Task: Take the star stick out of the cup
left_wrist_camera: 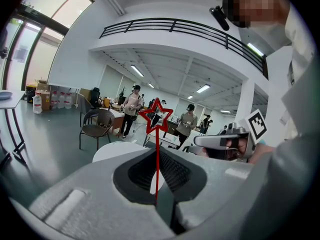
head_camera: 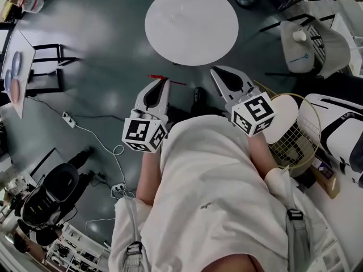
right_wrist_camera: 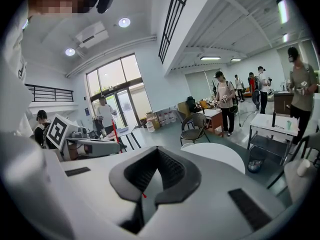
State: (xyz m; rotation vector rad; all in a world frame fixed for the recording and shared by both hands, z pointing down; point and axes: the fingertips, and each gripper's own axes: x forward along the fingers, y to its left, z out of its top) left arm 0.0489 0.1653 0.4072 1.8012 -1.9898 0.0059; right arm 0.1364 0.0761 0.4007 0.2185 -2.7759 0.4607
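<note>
My left gripper is shut on a thin red star stick. The stick stands upright from the jaws, its outlined star on top, in the left gripper view. My right gripper is held beside it at about the same height, jaws closed together; a tiny red speck shows at their seam and I cannot tell what it is. The right gripper view shows the left gripper with the stick off to the left. No cup is in view.
A round white table stands just ahead of both grippers. To the right are a chair and a wire basket. Cables and black equipment lie on the floor at left. People stand in the background.
</note>
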